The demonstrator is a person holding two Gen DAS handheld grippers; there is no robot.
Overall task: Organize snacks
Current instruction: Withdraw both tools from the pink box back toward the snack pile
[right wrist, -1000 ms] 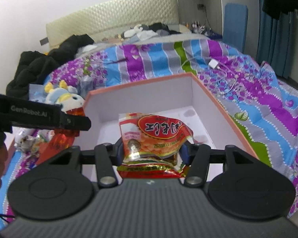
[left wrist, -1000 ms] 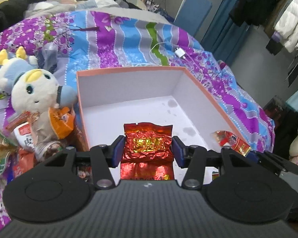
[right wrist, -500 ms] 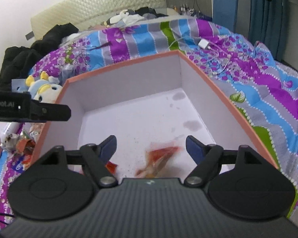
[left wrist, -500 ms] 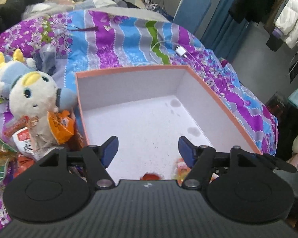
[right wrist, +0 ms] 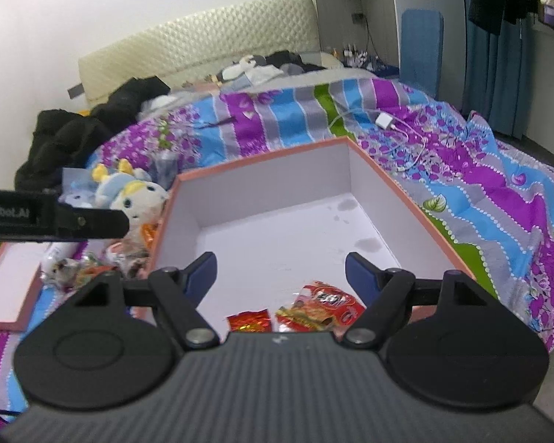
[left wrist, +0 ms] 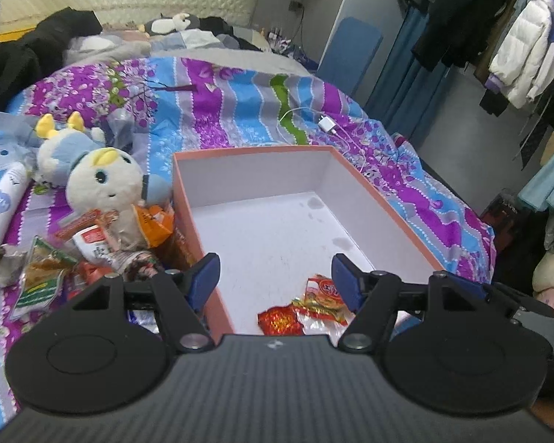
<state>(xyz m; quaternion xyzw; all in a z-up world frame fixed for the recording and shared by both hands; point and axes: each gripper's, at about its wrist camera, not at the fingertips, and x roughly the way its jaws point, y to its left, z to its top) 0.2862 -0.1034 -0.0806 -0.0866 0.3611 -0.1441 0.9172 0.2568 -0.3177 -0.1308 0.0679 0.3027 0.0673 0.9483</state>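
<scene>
Box (left wrist: 354,199), orange rim, white inside, mid-frame on bed (left wrist: 240,110). In its near corner: red snack packet (left wrist: 279,320) touching red-and-yellow packet (left wrist: 323,297). Loose snacks (left wrist: 92,254) lower left, outside. My left gripper (left wrist: 275,277) and right gripper (right wrist: 280,275): both spread, empty.

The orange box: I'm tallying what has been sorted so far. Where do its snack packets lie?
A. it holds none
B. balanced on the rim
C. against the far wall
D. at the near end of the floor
D: the red foil packet and the larger red packet lie on the near floor of the orange box.
</scene>
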